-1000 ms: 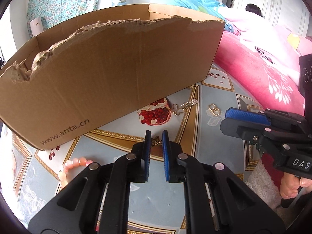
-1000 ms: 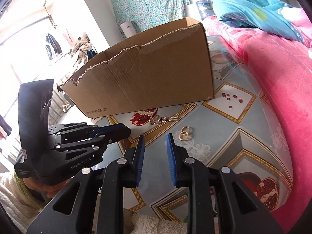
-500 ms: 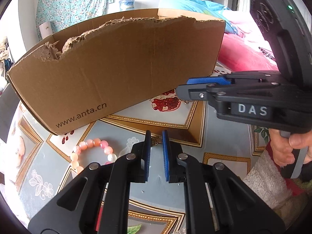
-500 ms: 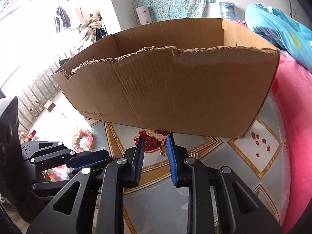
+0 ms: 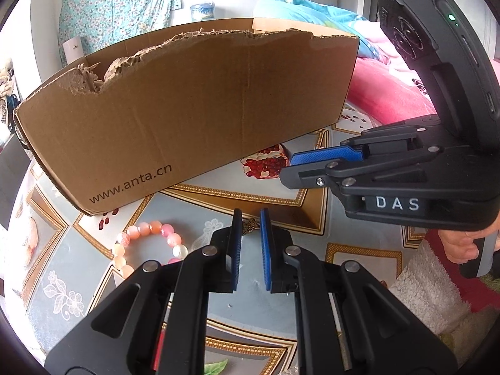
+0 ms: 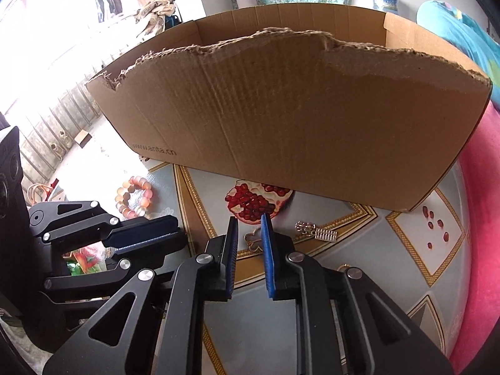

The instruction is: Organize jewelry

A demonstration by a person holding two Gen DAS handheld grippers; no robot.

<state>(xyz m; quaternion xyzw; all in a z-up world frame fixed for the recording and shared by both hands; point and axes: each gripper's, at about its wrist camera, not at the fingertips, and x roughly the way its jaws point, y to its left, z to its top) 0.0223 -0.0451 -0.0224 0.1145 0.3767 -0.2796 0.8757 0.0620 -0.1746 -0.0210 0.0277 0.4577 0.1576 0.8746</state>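
Observation:
A torn brown cardboard box (image 5: 193, 118) stands on the patterned table; it also shows in the right wrist view (image 6: 297, 109). A pink bead bracelet (image 5: 147, 243) lies in front of its left end, and shows in the right wrist view (image 6: 134, 197). My left gripper (image 5: 250, 222) is slightly open and empty, with a small bronze charm (image 5: 251, 226) on the table just past its tips. My right gripper (image 6: 250, 223) is slightly open and empty, hovering over a gold clover-shaped piece (image 6: 253, 241). A silver pendant (image 6: 317, 231) lies right of it. The right gripper's fingers (image 5: 325, 156) cross the left wrist view.
The table cover (image 6: 312, 297) has pomegranate prints (image 6: 256, 201) and gold borders. A pink bed cover (image 6: 487, 218) lies along the right side. The left gripper's body (image 6: 103, 250) fills the lower left of the right wrist view.
Both grippers have swung left and closer to the box. The right gripper now hovers over the gold clover piece, and the bracelet has come fully into the left view.

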